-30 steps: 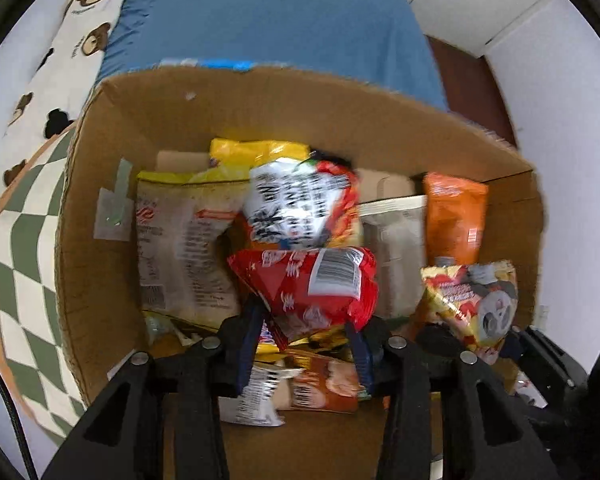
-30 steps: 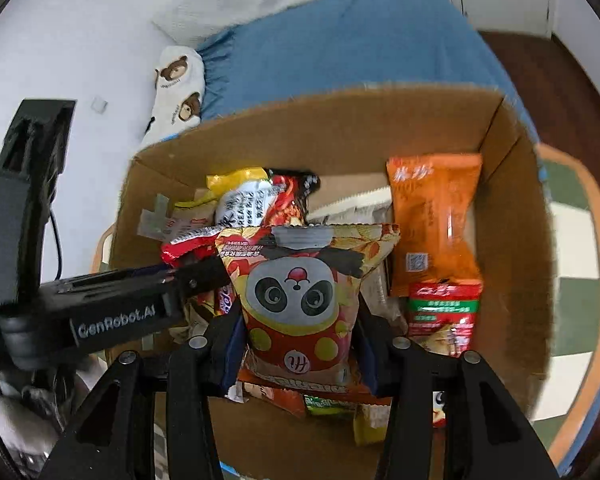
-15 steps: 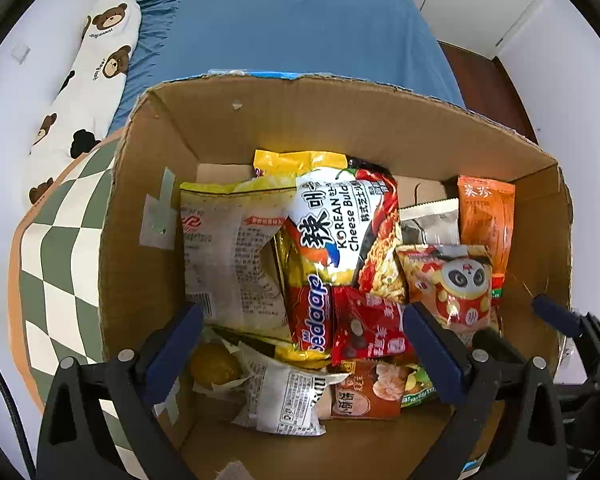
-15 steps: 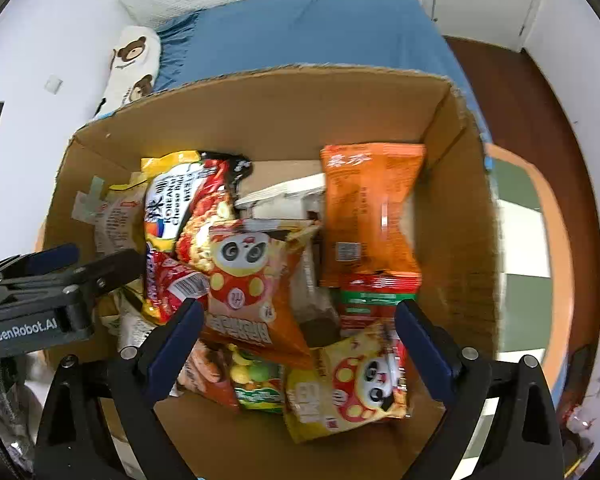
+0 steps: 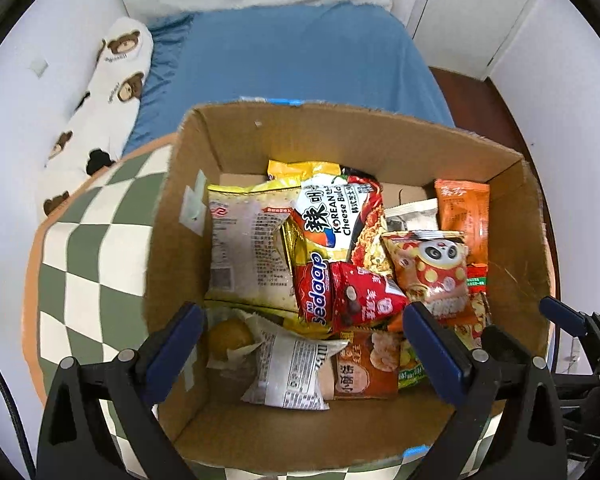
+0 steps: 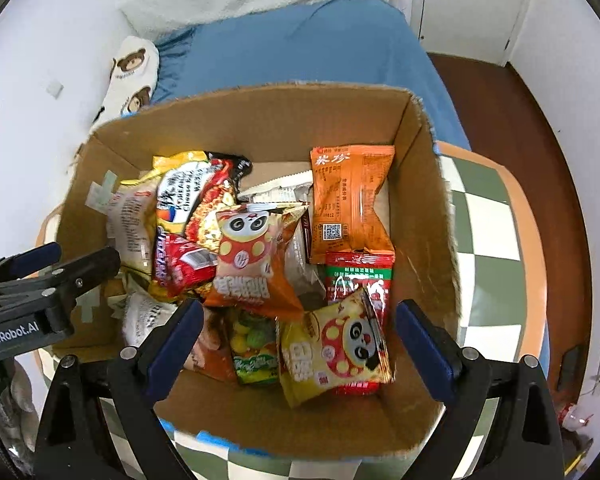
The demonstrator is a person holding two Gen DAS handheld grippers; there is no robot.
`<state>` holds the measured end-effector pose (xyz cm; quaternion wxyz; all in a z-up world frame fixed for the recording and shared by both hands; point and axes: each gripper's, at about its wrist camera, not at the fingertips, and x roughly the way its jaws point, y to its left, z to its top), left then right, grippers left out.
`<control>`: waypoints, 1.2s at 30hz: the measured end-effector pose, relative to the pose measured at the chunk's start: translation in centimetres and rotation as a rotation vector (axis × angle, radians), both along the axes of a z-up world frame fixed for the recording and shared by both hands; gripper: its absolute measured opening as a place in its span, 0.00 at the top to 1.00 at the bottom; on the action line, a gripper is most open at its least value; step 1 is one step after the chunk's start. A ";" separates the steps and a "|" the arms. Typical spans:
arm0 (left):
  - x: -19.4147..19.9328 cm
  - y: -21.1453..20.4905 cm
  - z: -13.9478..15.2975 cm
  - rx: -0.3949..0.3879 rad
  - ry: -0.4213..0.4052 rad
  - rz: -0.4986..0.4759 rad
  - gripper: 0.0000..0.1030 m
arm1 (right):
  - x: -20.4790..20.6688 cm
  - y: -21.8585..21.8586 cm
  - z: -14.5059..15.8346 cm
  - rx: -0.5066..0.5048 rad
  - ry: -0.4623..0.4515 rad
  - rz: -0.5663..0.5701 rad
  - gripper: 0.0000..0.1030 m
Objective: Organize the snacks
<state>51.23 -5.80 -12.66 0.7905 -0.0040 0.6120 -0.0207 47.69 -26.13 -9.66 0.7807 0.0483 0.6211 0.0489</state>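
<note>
An open cardboard box [image 5: 360, 140] [image 6: 260, 120] holds several snack packets. My left gripper [image 5: 300, 320] hangs open above the box's near side, nothing between its blue pads. Just beyond it the red packet [image 5: 360, 300] lies on the pile, beside a Korean noodle bag [image 5: 332, 216]. My right gripper [image 6: 299, 314] is also open and empty over the box. The orange panda packet [image 6: 248, 256] [image 5: 432, 272] rests on the pile ahead of it, and a yellow panda packet [image 6: 336, 348] lies between its fingers' line, lower down. The left gripper [image 6: 84, 254] shows at the right wrist view's left edge.
The box stands on a green-and-white checkered top with an orange rim [image 5: 88, 248] [image 6: 496, 220]. Behind it lies a bed with a blue sheet [image 5: 292, 52] and a bear-print pillow [image 5: 112, 80]. White walls stand on both sides, with dark floor [image 6: 500, 92] to the right.
Both grippers opened: the left let go of the red packet and the right let go of the orange panda packet. Both packets now lie in the box. Both grippers drew back and up.
</note>
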 end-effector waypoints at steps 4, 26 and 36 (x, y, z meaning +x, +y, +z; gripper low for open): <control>-2.5 0.1 2.4 -0.008 -0.073 0.004 0.01 | -2.4 0.0 2.9 -0.024 -0.079 -0.005 0.02; -19.7 0.4 15.3 0.006 -0.396 -0.022 0.01 | -18.9 0.0 18.2 -0.006 -0.402 -0.025 0.00; -24.7 0.6 18.3 0.029 -0.471 -0.017 0.01 | -24.5 0.4 22.7 -0.024 -0.504 -0.028 0.00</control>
